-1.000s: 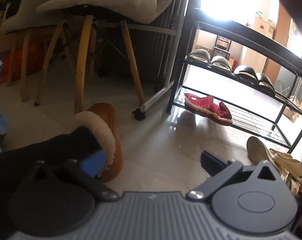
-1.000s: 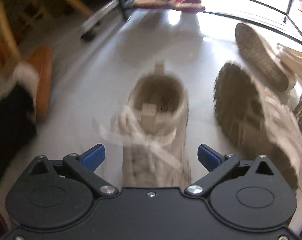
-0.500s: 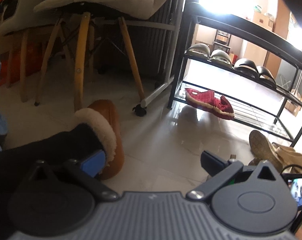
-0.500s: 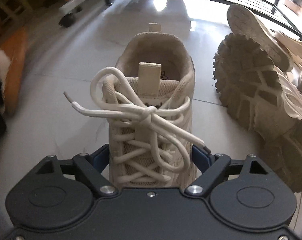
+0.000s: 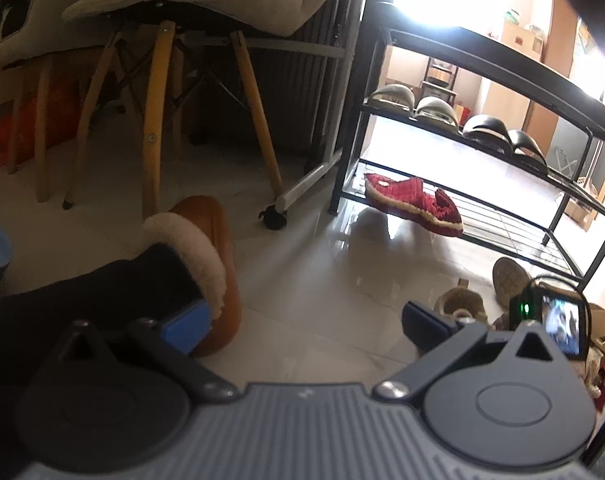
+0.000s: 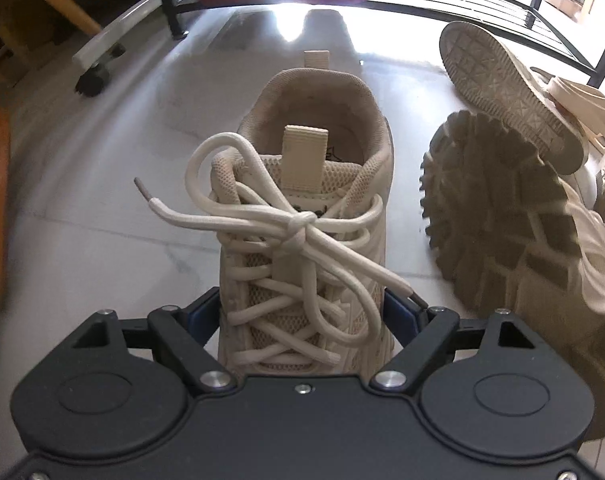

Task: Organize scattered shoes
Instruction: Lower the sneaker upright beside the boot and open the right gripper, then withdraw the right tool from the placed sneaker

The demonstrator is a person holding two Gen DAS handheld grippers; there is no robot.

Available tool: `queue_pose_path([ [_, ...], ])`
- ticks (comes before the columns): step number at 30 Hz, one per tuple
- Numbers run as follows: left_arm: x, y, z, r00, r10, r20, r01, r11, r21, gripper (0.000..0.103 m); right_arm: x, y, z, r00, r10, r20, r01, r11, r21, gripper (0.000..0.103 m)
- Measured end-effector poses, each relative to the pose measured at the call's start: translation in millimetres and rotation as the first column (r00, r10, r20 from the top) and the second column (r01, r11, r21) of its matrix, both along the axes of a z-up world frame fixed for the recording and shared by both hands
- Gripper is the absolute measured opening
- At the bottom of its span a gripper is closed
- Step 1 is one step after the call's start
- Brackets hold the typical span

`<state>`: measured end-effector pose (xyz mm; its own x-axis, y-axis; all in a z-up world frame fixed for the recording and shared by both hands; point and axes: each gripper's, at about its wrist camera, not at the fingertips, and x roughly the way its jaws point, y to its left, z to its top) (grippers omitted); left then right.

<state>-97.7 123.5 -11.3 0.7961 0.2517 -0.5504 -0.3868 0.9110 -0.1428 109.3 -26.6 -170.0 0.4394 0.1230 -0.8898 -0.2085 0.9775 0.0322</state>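
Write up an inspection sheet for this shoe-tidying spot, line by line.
Surface: glossy pale tile floor, glare near the rack.
Job's things: beige laced sneaker upright; its mate tipped, sole showing; canvas shoe on its side; red slipper on the rack's bottom shelf; four shoes on the middle shelf.
Clutter: brown fur-lined slipper, worn on a foot.
Grippers: right gripper straddles the sneaker's front, pads at its sides; left gripper open, empty.
Cables: nothing seen.
Surroundings: chairs, a castor frame.
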Motion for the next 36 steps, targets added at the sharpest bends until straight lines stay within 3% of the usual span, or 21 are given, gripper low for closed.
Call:
queue_pose_path([
  [7,3,-2,-3,1.0,0.004,-0.012,-0.004,1.0,0.012,0.102,3,-8,-1,1.0,0.008,0.014,-0.008,1.0,0.008,0.085],
  [11,4,-6,-3,1.0,-0.003,-0.014,0.004,1.0,0.028,0.102,-19,-31,15,0.997,-0.001,0.072,-0.003,0.999,0.05,0.089],
  [14,4,-7,-4,1.0,-0.003,-0.015,0.003,0.999,0.04,0.102,-35,-49,26,0.993,-0.009,0.116,0.0,0.997,0.081,0.099],
  [22,3,-14,-6,1.0,-0.007,-0.015,0.008,0.996,0.087,0.102,-80,-96,58,0.973,-0.037,0.228,-0.001,0.987,0.163,0.101],
  [32,11,-49,-5,0.995,-0.095,-0.015,0.096,0.982,0.164,0.102,-136,-156,97,0.93,-0.086,0.358,-0.013,0.964,0.266,0.103],
  [34,17,-64,-2,0.991,-0.132,-0.01,0.132,0.974,0.185,0.102,-156,-159,128,0.918,-0.12,0.377,0.003,0.955,0.297,0.103],
  [36,27,-81,-1,0.987,-0.162,-0.022,0.164,0.972,0.166,0.102,-168,-185,138,0.908,-0.151,0.392,0.018,0.946,0.323,0.103],
])
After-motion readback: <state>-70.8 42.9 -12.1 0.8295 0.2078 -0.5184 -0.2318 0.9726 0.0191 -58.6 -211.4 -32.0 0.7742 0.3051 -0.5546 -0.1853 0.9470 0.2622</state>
